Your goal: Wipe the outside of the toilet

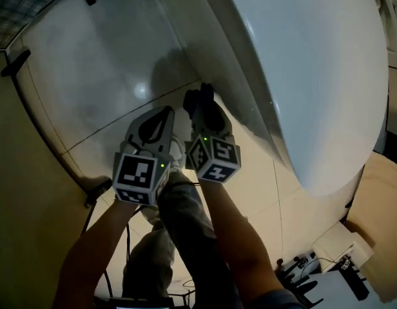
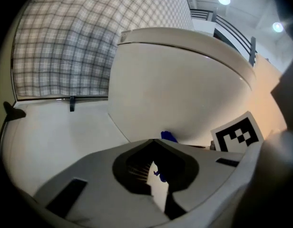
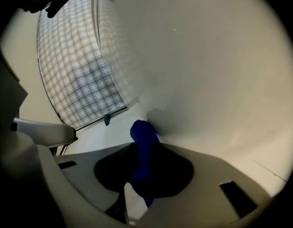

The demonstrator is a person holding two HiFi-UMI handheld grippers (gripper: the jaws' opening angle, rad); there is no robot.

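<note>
Toilet (image 1: 301,76) across the head view from 12 to 4 o'clock, white and smooth, outer wall bulging over pale floor tiles (image 1: 102,89). Right gripper (image 3: 147,148) near centre, jaws clamped on a blue cloth (image 3: 142,133). Cloth bunched into a roll, poking past the jaw tips toward 12 o'clock and pressed against the toilet's lower outer wall (dark rather than blue from the head view). Left gripper (image 2: 155,141) just beside the right one, at its 9 o'clock, jaws together with nothing between them, tips near the toilet but apart from it, a strip of floor between. Both grippers pointed toward 12 o'clock, side by side. Right cube (image 2: 237,133) at 4 o'clock in the left gripper view, its black-and-white marker facing the camera, close under the toilet's curve. Bare forearms (image 1: 240,243) up from 6 o'clock, a grey trouser leg (image 1: 185,224) between them. Checked wall (image 2: 65,42) at 10 o'clock in both gripper views, meeting the floor along a dark line with small black clips (image 2: 72,103). Beige panel (image 1: 24,205) along the head view's 8 o'clock side. Black gear (image 1: 301,266) beside a white surface at 5 o'clock, too small to identify.
</note>
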